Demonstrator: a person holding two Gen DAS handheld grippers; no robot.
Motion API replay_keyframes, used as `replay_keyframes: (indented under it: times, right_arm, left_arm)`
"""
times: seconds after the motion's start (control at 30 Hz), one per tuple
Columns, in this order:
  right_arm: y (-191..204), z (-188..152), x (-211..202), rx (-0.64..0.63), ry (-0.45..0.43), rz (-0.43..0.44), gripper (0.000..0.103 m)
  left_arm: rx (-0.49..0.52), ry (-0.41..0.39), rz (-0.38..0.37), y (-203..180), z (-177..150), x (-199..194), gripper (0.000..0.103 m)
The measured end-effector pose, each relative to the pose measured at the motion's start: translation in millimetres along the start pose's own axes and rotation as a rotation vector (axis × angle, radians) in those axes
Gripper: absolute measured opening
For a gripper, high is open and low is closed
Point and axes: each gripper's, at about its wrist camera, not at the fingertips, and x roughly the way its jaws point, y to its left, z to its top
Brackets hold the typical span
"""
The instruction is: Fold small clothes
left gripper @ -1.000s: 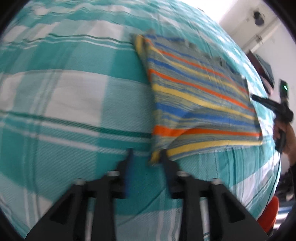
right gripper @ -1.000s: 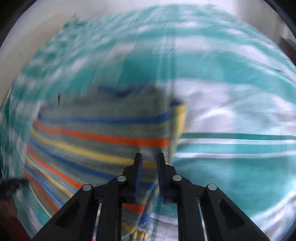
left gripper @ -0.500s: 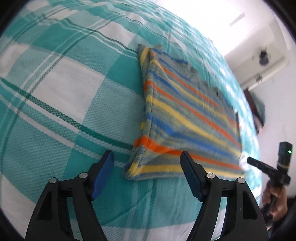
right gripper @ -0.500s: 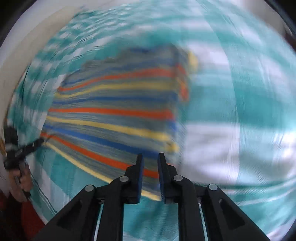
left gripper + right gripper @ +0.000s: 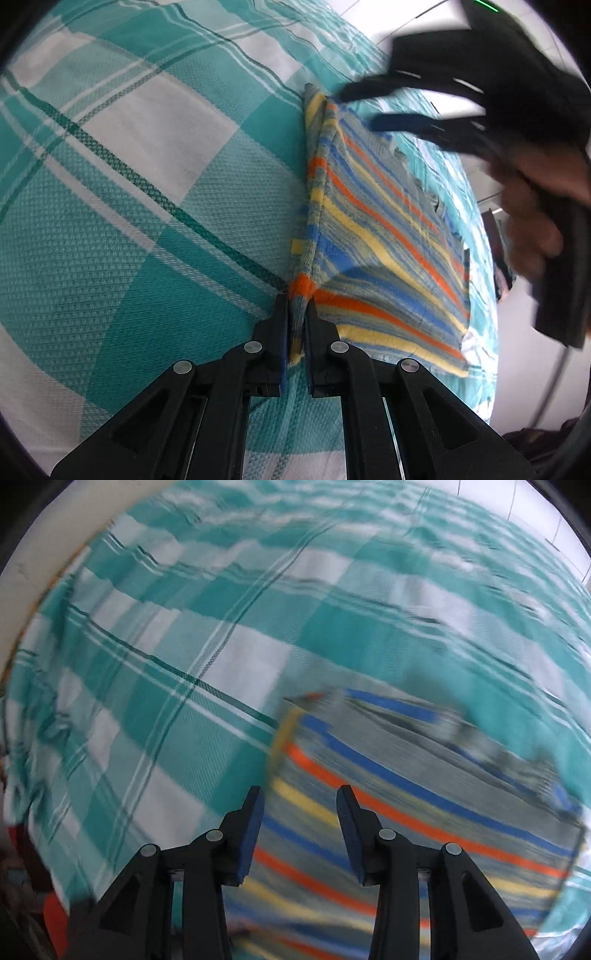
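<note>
The small folded knit garment with orange, yellow, blue and grey stripes (image 5: 373,236) lies flat on the teal-and-white checked woven bedsheet (image 5: 140,177). The left tongs (image 5: 295,321) are pressed together, pinching the garment's near corner. The right tongs (image 5: 300,801), blurred, hover above its far corner, jaws opening with nothing between them, held by a hand (image 5: 532,218).

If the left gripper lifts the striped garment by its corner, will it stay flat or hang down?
Likely it hangs: the striped garment is thin knit, already peaking where the left gripper pinches it. Probably light. Its folded layers may slide apart.
</note>
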Motion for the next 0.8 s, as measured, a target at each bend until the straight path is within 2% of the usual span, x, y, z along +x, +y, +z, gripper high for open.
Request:
replay_keyframes:
  times: [0.17,0.2,0.27,0.4,0.53,0.63,0.7,0.8]
  right_arm:
    - [36,12,63,-0.068,0.09,-0.229,0.04]
    - [38,11,69,-0.097,0.08,-0.272,0.035]
    - [36,9,63,-0.123,0.02,-0.334,0.008]
    - [-5,-1,15,-0.031,-0.083,-0.187,0.008]
    - [-63,-17,-39,0.048,-0.172,-0.056,0.008]
    - [-126,-42,-82,0.12,-0.234,0.016,0.008]
    - [-158,-56,-99,0.159,-0.261,0.033,0.008]
    - [-218,-88,-116,0.23,-0.288,0.044,0.008]
  left_arm:
    - [0.034,-0.012,0.022,-5,-3,-1,0.005]
    - [0.04,-0.015,0.028,-6,-4,-2,0.004]
    - [0.059,-0.026,0.036,-13,-5,-6,0.003]
    - [0.155,-0.084,0.018,-44,-8,-30,0.003]
    - [0.303,-0.121,-0.04,-105,-18,-46,0.003]
    - [0.409,-0.105,-0.092,-153,-31,-41,0.003]
    - [0.471,-0.081,-0.118,-177,-43,-32,0.003]
    - [0.576,-0.014,-0.128,-224,-70,7,0.003]
